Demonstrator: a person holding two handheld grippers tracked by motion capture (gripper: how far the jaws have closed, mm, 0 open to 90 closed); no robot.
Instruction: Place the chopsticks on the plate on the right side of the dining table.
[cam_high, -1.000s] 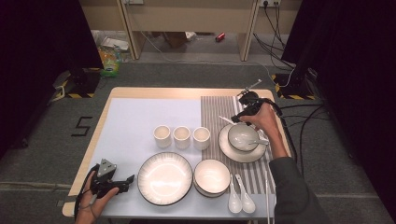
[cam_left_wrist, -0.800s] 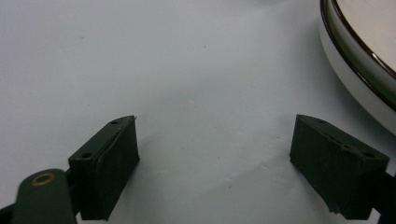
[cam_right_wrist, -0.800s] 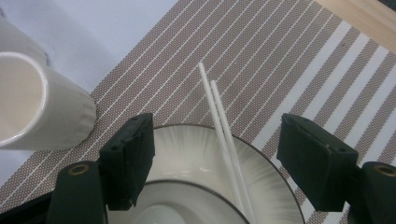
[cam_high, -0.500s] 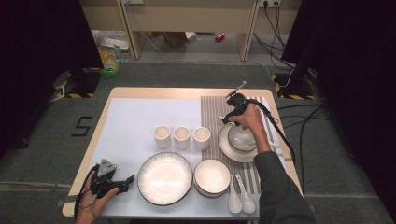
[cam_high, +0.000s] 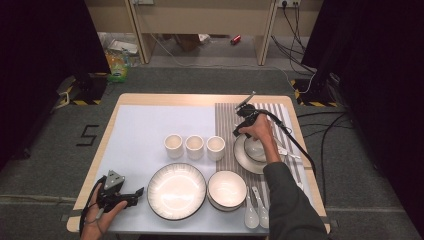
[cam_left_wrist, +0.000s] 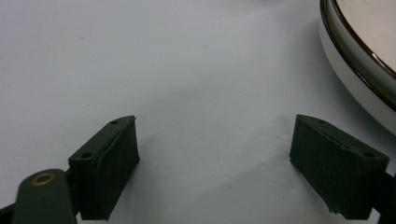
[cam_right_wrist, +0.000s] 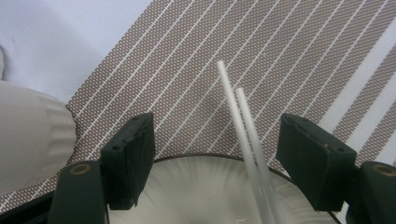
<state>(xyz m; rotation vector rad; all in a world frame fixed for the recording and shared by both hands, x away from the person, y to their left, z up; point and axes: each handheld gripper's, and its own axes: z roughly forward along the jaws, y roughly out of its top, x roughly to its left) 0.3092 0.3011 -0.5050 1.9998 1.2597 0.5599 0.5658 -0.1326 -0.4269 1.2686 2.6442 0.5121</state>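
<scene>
1. Your right tongs (cam_right_wrist: 215, 161) hang released, jaws wide apart, over the far rim of the saucer plate (cam_high: 241, 155) on the striped placemat (cam_high: 226, 120); nothing is pinched between the pads.

2. Between those open jaws lie the white chopsticks (cam_right_wrist: 243, 121), a pair side by side with their near ends resting across the saucer plate's rim and their tips pointing out over the placemat. The pads stand clear of them on both sides.

3. In the high view your right hand (cam_high: 257, 131) sits over the small bowl (cam_high: 256, 150) on the saucer plate, hiding most of it.

4. Left of the saucer plate stand three cups (cam_high: 194, 146) in a row; the nearest one is just beside the plate's rim, and its ribbed white wall fills the left edge of the right gripper view.

5. Nearer you than the saucer plate: a deep bowl (cam_high: 226, 189), two white spoons (cam_high: 255, 212) just right of it, and the large dinner plate (cam_high: 176, 190) further left.

6. Your left tongs (cam_left_wrist: 215, 158), well to the left of the saucer plate, lie released on the pale worktop (cam_high: 145, 130), jaws spread with bare surface between them. The dinner plate's dark-lined rim sits just off the right jaw, not touching.

7. Your right gripper's cable trails off past the saucer plate towards the worktop's right edge.
</scene>
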